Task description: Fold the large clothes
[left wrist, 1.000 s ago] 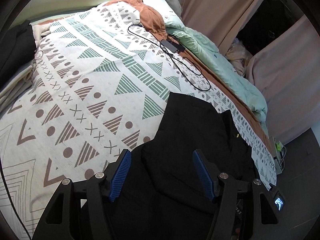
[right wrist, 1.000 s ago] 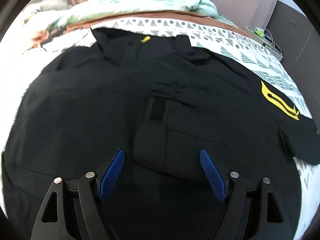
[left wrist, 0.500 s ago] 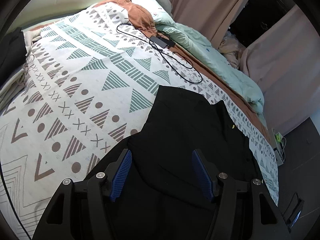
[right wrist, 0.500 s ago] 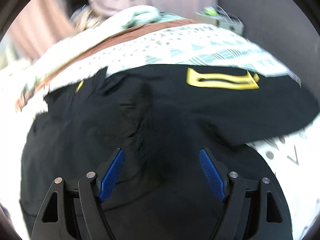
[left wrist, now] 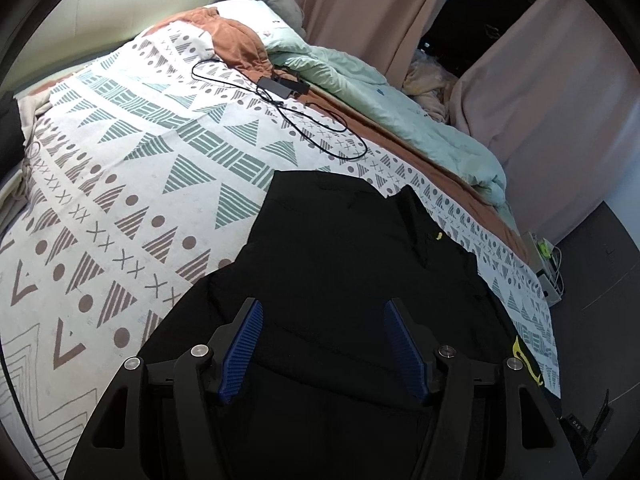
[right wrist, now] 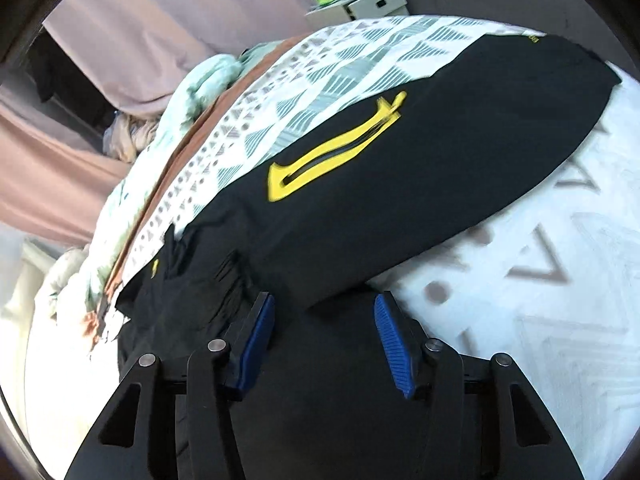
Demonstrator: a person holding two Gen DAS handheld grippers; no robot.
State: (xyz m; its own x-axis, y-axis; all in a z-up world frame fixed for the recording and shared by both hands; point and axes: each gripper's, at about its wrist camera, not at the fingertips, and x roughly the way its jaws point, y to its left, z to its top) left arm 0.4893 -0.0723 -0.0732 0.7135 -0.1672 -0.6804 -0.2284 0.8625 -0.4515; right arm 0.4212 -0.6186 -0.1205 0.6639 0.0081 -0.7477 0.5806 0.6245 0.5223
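Your black jacket (left wrist: pixel 352 264) lies flat on the patterned bed (left wrist: pixel 120 184). Left claw (left wrist: pixel 326 350) hangs spread above it, pinching nothing. Right claw (right wrist: pixel 324 340) is closing with cloth between, near the jacket's yellow-logo sleeve (right wrist: pixel 400 168); a shallow bite could slip.

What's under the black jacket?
The black jacket lies on the patterned bedspread, whose triangle print shows all around it. The stretch of bedspread directly beneath is covered, so anything else under there cannot be seen.
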